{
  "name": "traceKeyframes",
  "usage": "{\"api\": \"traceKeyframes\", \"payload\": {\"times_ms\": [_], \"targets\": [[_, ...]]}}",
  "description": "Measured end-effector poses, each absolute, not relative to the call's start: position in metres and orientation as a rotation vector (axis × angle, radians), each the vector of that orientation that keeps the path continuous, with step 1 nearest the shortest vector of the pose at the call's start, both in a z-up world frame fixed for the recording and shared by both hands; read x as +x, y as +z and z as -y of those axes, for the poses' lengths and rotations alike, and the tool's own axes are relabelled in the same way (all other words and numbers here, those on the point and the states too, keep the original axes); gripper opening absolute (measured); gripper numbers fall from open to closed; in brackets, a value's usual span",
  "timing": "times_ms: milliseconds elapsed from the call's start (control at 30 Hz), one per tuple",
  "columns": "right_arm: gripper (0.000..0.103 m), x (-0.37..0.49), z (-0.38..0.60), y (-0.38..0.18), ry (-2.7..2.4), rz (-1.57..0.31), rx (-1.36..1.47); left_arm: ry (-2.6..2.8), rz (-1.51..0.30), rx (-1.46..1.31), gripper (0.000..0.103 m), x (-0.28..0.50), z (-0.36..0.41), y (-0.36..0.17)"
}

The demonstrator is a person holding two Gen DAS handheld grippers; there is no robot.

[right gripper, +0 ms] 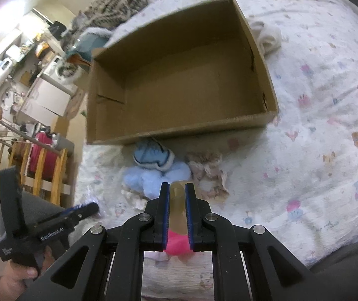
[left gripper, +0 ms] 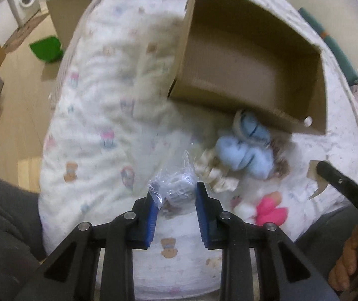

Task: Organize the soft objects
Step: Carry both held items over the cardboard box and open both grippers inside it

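— What is the left gripper [left gripper: 176, 193] doing?
— Its fingers are apart, with a crinkly plastic bag [left gripper: 171, 188] between the tips.
— And the right gripper [right gripper: 177, 193]?
— Squeezed on a pink toy [right gripper: 177, 243]. The blue fluffy socks [right gripper: 154, 173] lie just past its fingers, with the cardboard box [right gripper: 179, 85] behind them.

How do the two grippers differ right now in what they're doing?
The left gripper stands wider, its fingers either side of a clear plastic-wrapped bundle; the right gripper is narrower, closed on a pink and tan toy. Whether the left one actually grips its bundle is unclear; the right's toy fills the gap between its pads. Both sit low over the patterned bedspread, pointing toward the empty cardboard box.
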State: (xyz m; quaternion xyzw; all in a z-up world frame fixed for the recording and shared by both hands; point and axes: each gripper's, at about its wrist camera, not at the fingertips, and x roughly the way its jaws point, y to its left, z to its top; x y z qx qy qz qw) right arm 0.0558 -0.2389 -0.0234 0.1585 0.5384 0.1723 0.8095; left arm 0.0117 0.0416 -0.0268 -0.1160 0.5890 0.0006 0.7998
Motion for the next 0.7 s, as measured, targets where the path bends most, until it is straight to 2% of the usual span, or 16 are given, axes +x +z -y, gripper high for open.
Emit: {"api": "traceKeyframes", "payload": {"times_ms": [333,700], "targets": [[0.013,0.052,0.245,0.016,0.365,-1.019,0.356,-0.049,-1.096,-0.114,0.025,0.053,-0.014,0.028],[0.013,0.100,0.249,0.034,0.341,-0.940,0.328,-0.077,-0.990,-0.023,0.025,0.110,0.014,0.042]]}}
